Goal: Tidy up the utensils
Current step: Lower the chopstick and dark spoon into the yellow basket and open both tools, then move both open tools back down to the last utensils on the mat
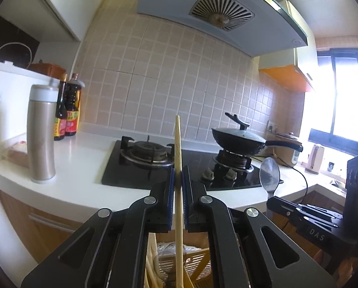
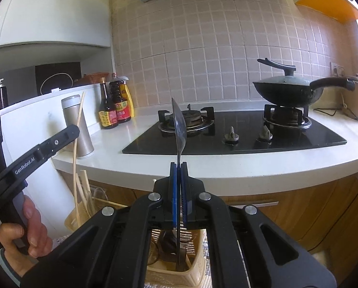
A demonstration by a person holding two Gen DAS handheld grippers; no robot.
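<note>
- We record a single wooden chopstick standing nearly upright between the blue pads of the left gripper; the pads press on it from both sides, and its tip rises well above the fingertips.
- The chopstick's lower end runs down between the gripper's arms into a beige slotted basket below, where we see further chopsticks leaning.
- In the right wrist view, a metal spoon stands upright, bowl on top and edge-on to the camera, its handle pinched between the closed blue pads of the right gripper.
- The spoon's handle continues down toward a compartment of the utensil basket; we cannot tell whether it touches the bottom.
- From the left wrist view, we see the same spoon face-on, held off to the right of the chopstick and well apart from it.
- A bare hand grips the left gripper's handle at the lower left of the right wrist view.
- Beyond both tools: a white countertop with a black glass gas hob. A lidded black wok sits on the right burner.
- On the counter's left: a metallic thermos and two dark sauce bottles just beside each other.
- Room: beige tiled wall, range hood overhead, rice cooker and bright window at right.
</note>
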